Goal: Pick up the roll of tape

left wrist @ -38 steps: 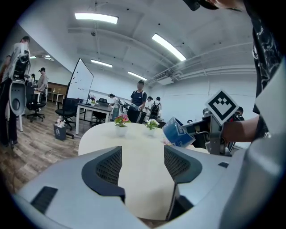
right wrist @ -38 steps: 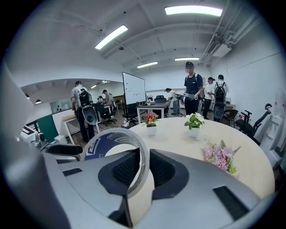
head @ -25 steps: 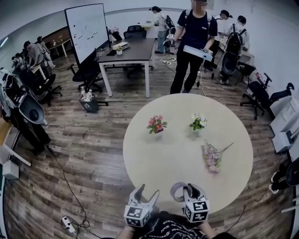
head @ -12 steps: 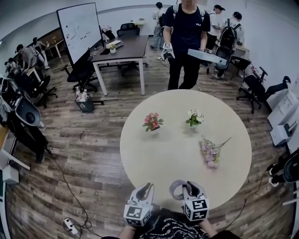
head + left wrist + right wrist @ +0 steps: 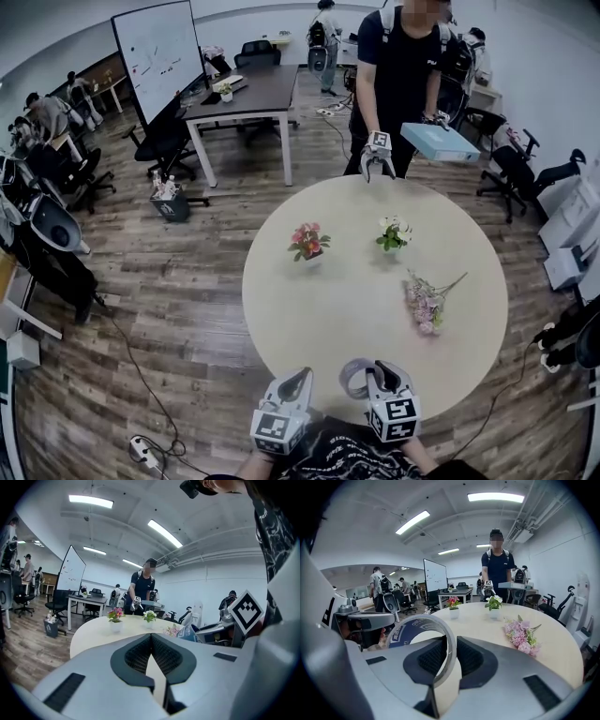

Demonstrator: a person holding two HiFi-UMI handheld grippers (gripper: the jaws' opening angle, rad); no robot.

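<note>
Tape roll, pinched by its thin wall in the right tool, could twist free if jolted; the left tool, just closed, holds nothing.

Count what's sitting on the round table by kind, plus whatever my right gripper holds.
Potted flowers, pink and white: 2
Loose flower bunch: 1
Roll of tape, in the right gripper: 1
Total: 4

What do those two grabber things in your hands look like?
Both the left gripper and right gripper are pale grey, with two pointed jaws lined with black ribbed pads. Each carries a white cube printed with black square markers. The top is black, patterned.
</note>
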